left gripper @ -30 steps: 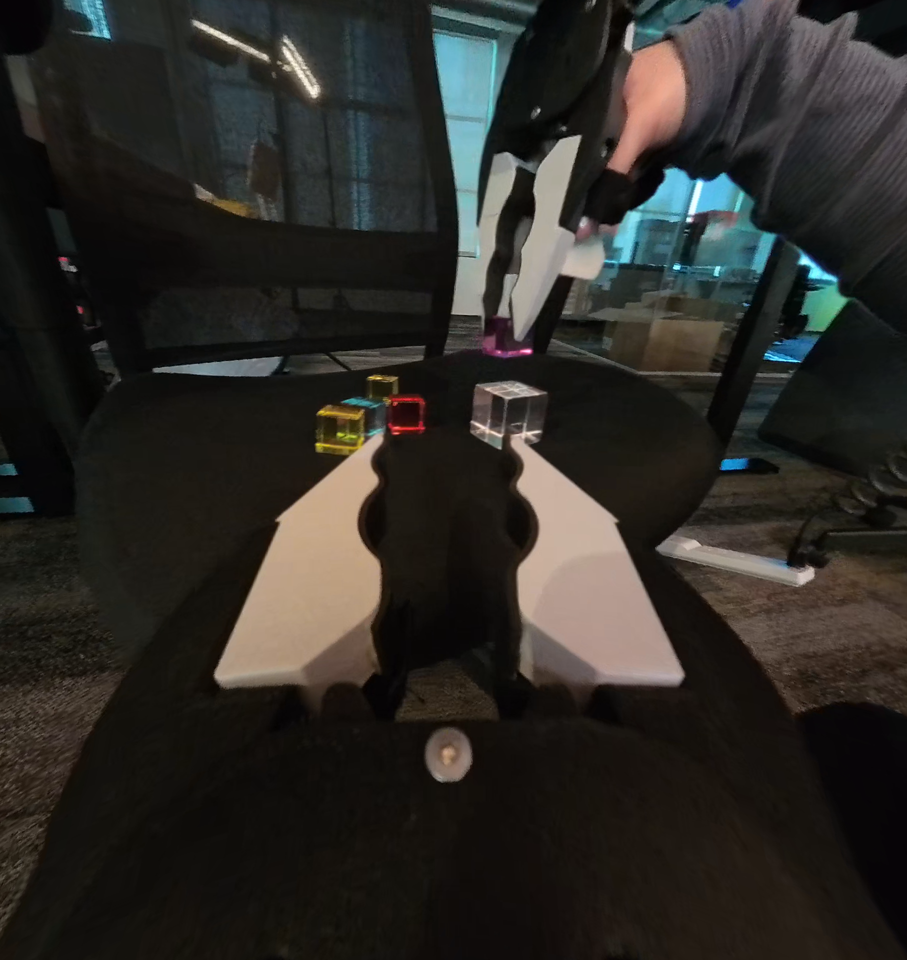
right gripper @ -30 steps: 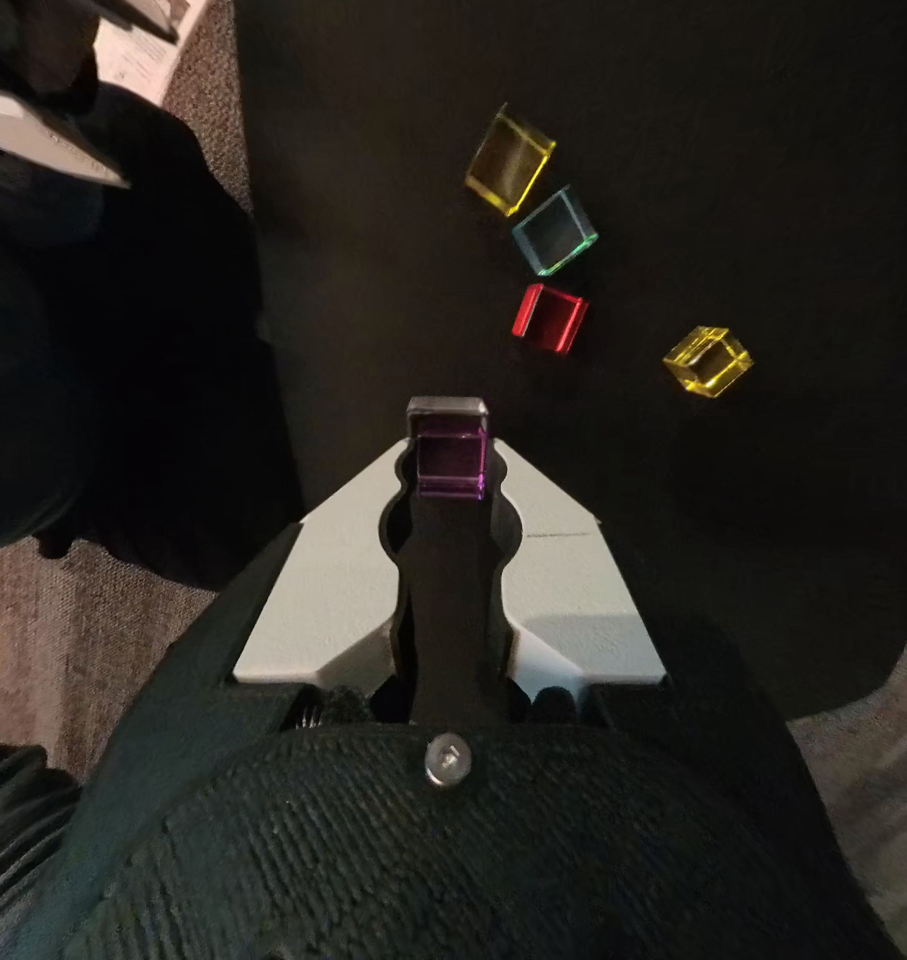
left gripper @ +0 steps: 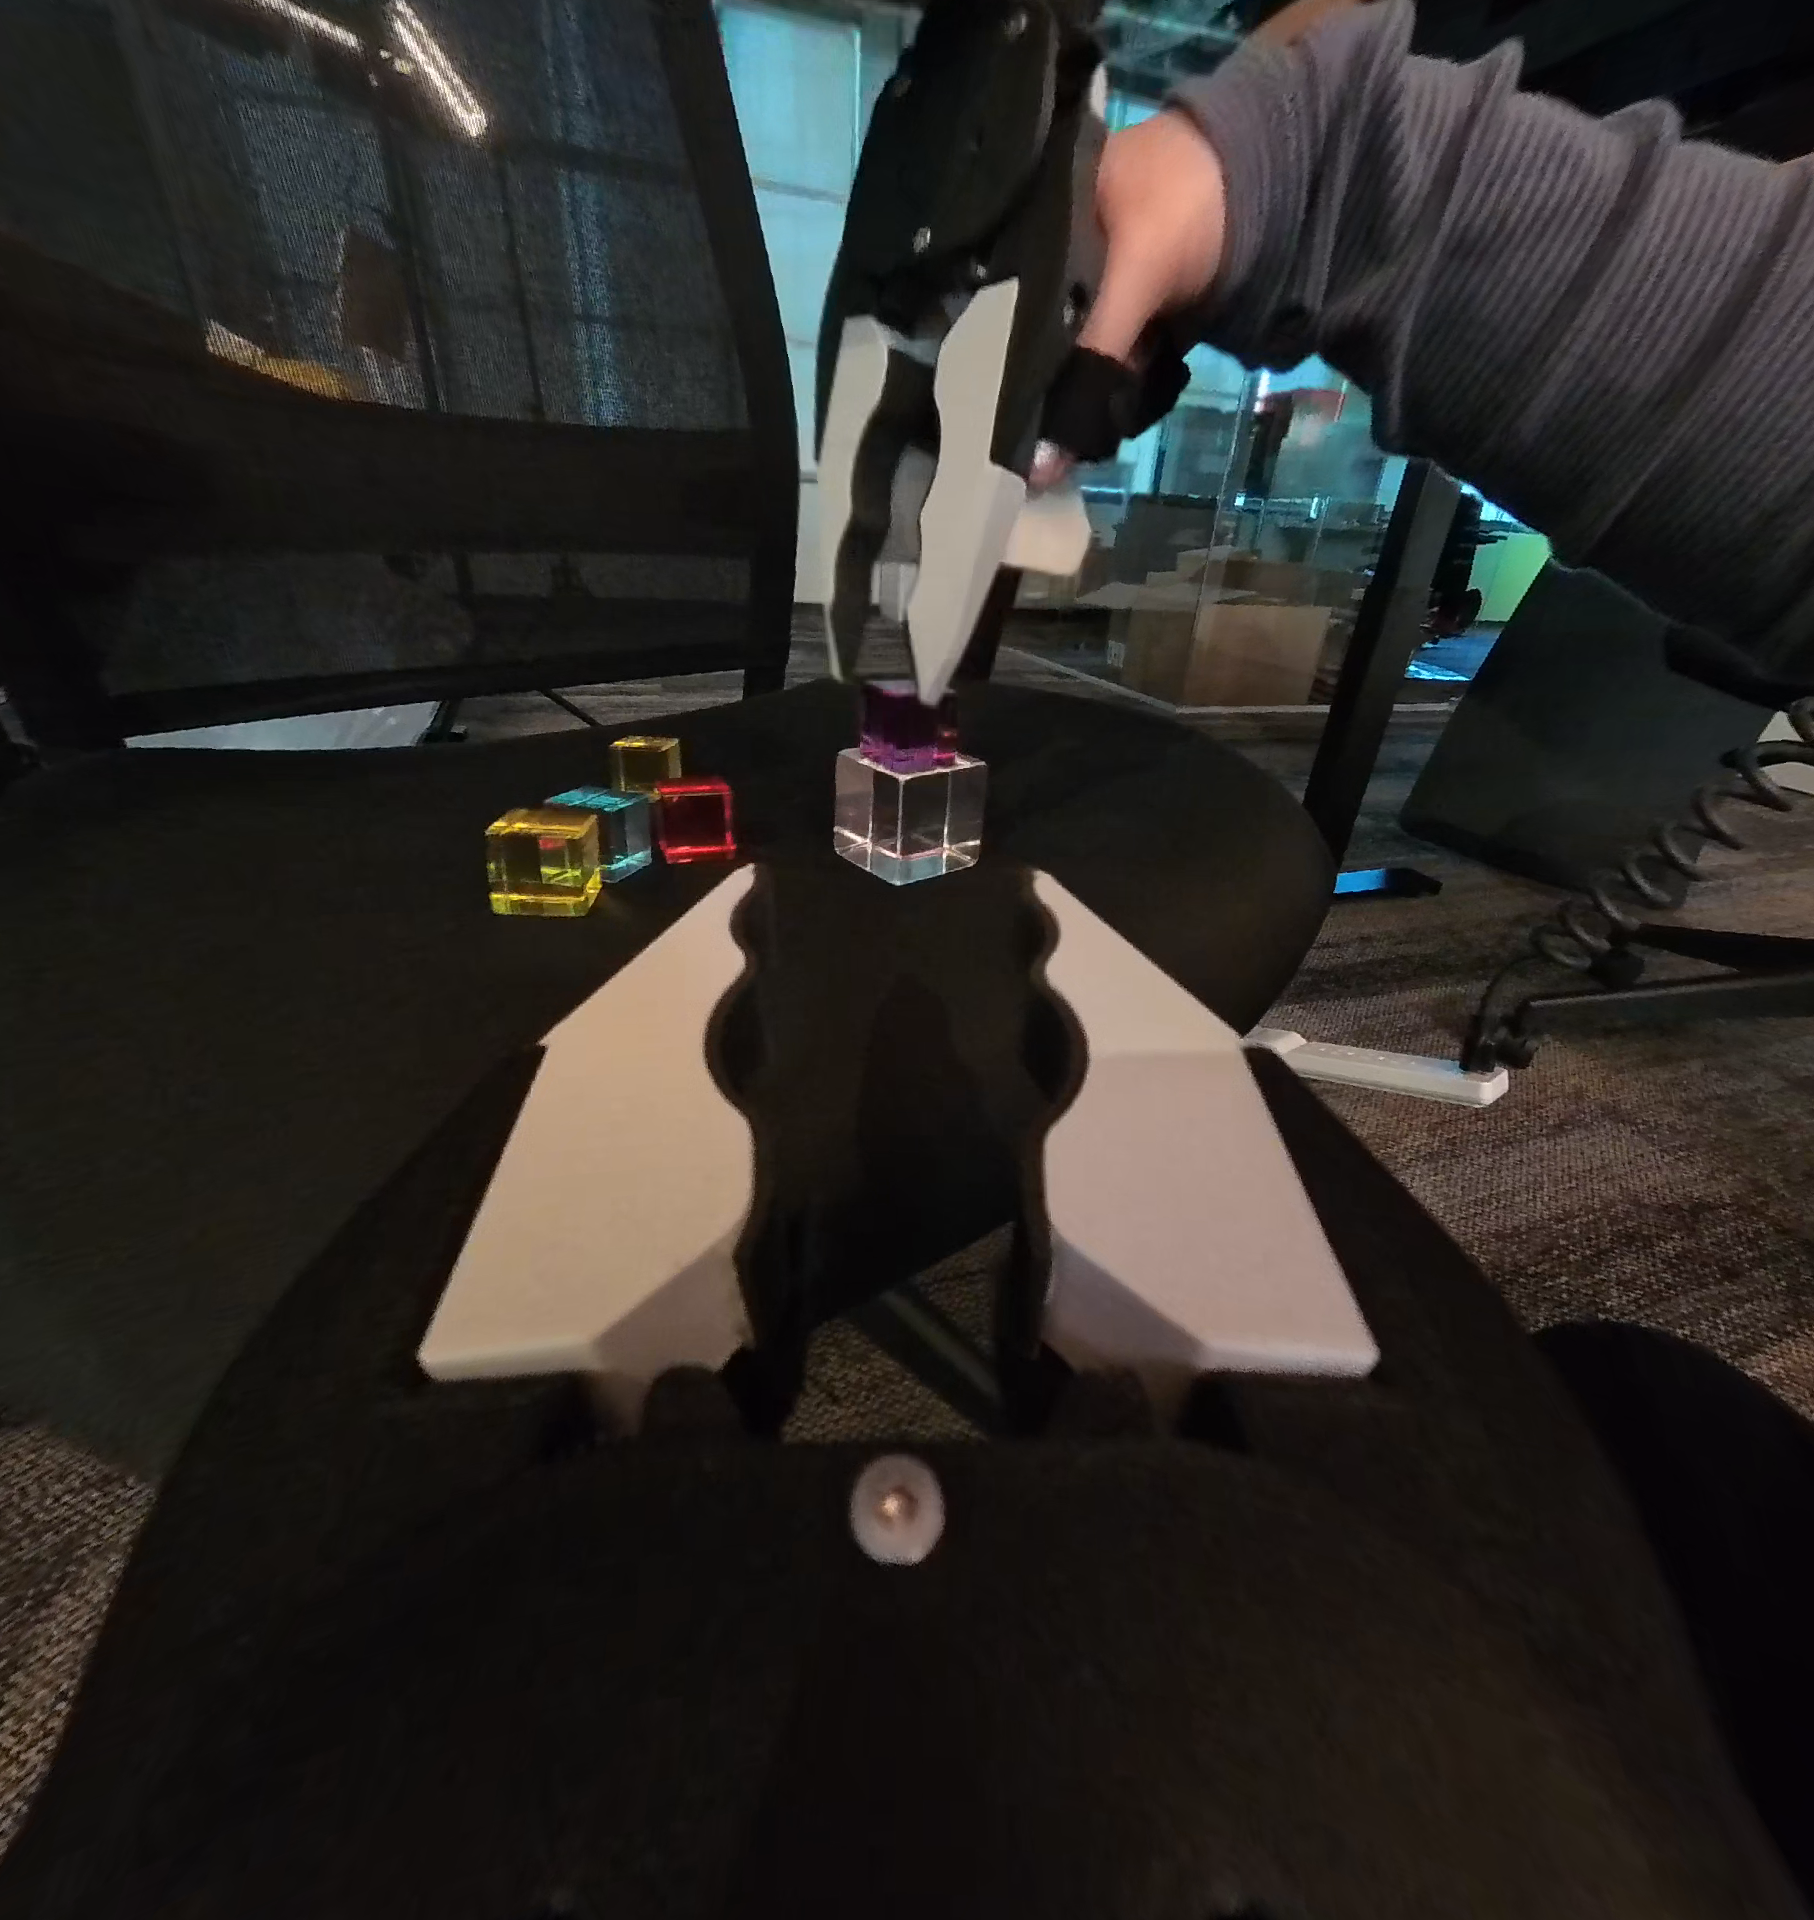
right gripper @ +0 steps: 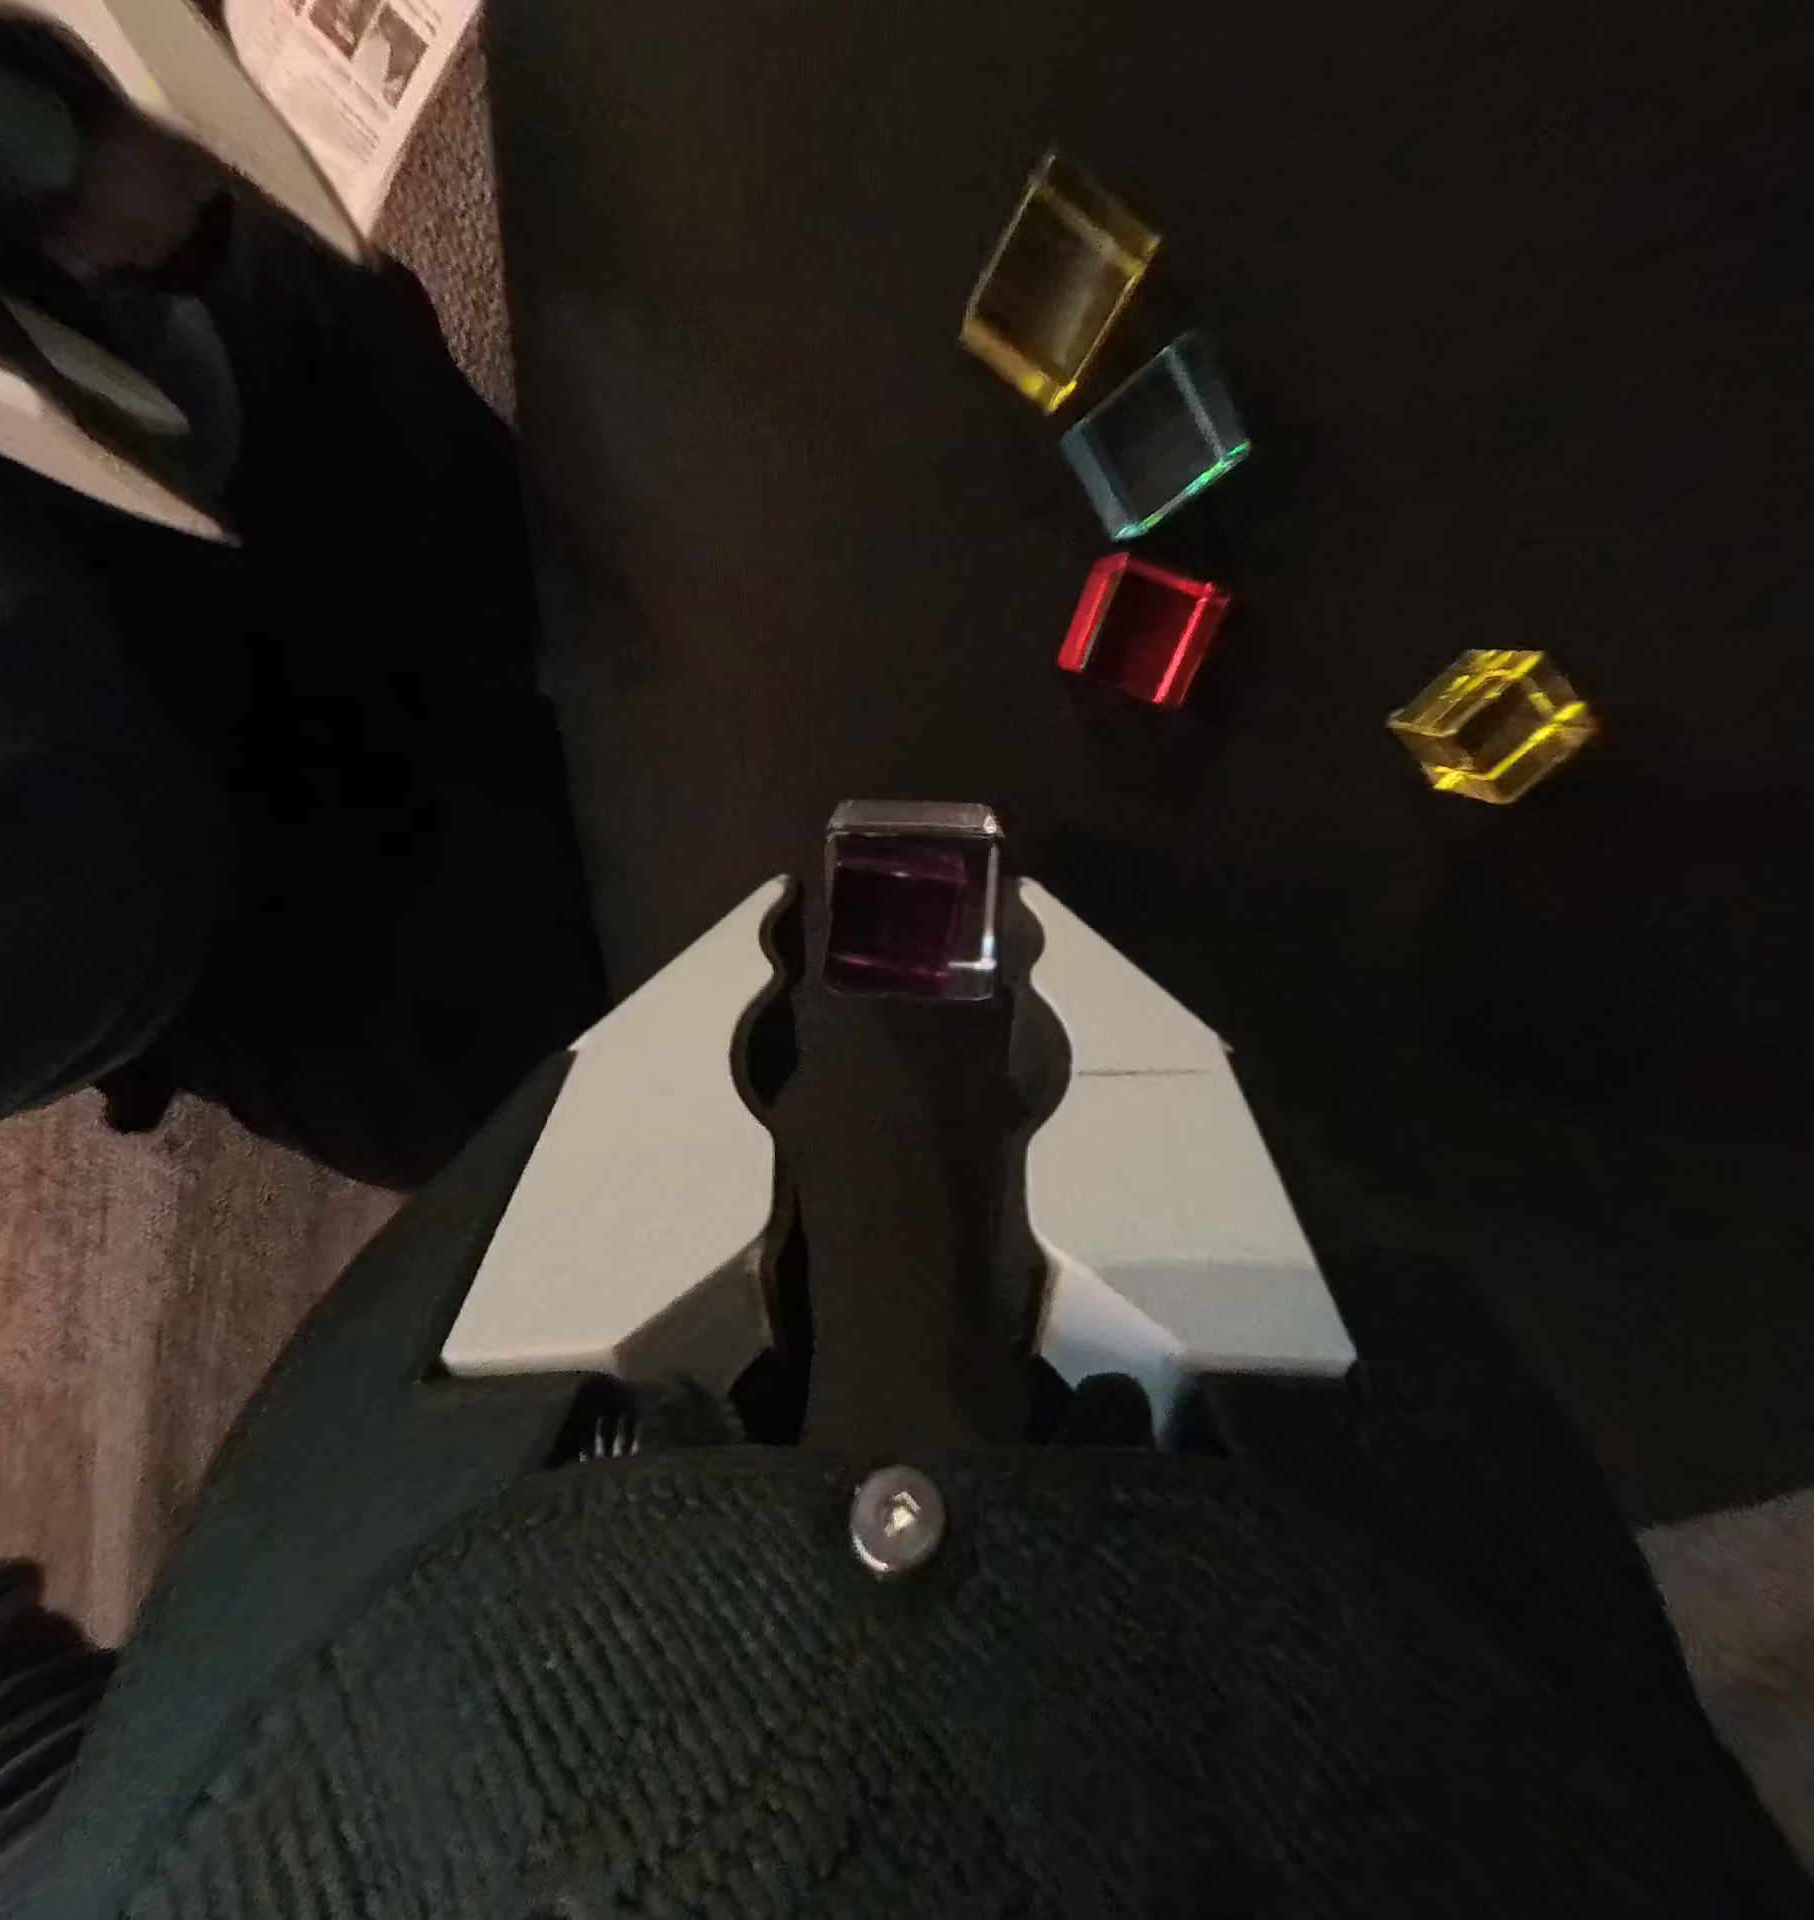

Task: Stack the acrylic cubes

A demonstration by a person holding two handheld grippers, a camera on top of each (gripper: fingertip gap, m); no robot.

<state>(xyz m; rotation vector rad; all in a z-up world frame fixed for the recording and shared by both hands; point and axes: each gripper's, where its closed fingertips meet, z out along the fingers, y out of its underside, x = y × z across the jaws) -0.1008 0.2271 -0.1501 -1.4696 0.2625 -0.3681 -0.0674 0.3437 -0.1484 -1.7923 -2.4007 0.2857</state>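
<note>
A purple cube (left gripper: 908, 724) sits atop a clear cube (left gripper: 908, 821).

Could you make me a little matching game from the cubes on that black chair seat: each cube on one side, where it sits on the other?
Things:
1. purple cube
2. clear cube
3. red cube
4. cyan cube

Places:
A. directly under the purple cube
B. between a yellow cube and the red cube
C. on top of the clear cube
D. on the seat, left of the stack

Pairs: 1-C, 2-A, 3-D, 4-B
</note>
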